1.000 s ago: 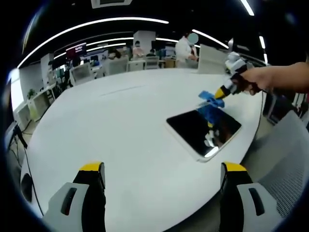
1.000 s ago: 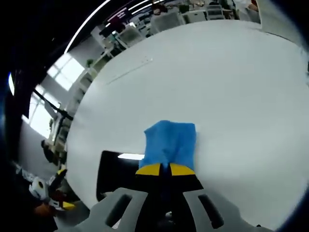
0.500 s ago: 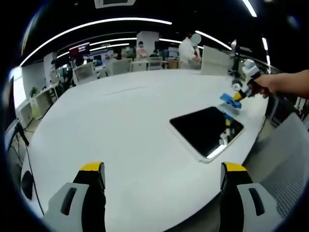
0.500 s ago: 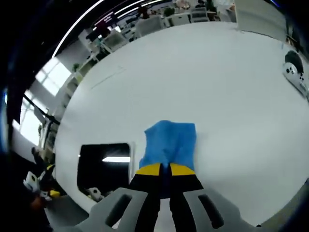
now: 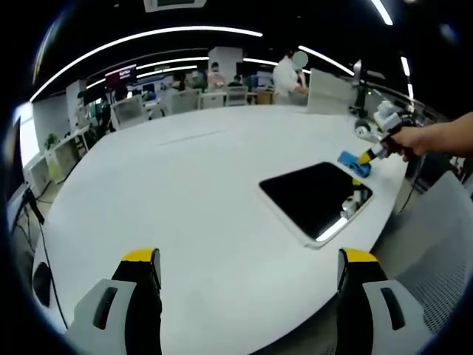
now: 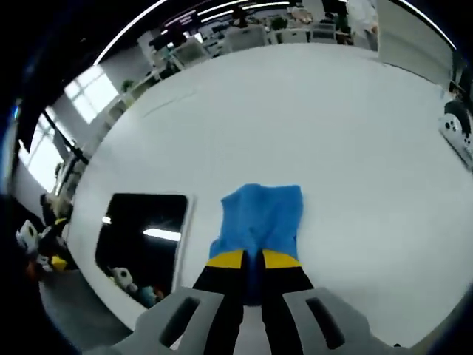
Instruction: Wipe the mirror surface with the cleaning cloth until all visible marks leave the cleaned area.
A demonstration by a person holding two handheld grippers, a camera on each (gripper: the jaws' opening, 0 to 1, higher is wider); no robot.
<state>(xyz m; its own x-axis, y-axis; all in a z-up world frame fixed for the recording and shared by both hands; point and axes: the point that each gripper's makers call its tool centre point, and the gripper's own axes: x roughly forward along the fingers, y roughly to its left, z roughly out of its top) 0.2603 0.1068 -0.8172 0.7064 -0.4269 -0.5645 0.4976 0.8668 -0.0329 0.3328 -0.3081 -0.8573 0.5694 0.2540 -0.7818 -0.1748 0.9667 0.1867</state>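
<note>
A wide white tabletop (image 5: 170, 192) is seen in the left gripper view, rounded at its near and right edges. Most of its surface is bare, so broad open room lies to the left of and beyond the mirror (image 5: 314, 200). The mirror, a dark rectangle with a pale border, lies flat near the right edge of the tabletop, one corner close to that edge. A mesh chair back (image 5: 436, 259) stands just off the edge at the right. Desks, chairs and people are seen in the room far beyond the tabletop.

The left gripper (image 5: 247, 292) is held above the near edge, its two yellow-tipped fingers (image 5: 139, 257) spread wide with nothing between them and nothing touched.

The right gripper (image 6: 254, 259) is seen in its own view with its fingers pressed nearly together, pinching the blue cleaning cloth (image 6: 260, 219). The cloth is spread on the white tabletop just beside the mirror's right border, apart from the dark glass (image 6: 140, 229). In the left gripper view the same cloth (image 5: 353, 163) is seen at the far corner of the mirror, held by the right gripper in a person's hand (image 5: 417, 139). A white device (image 6: 460, 127) lies at the right margin.
</note>
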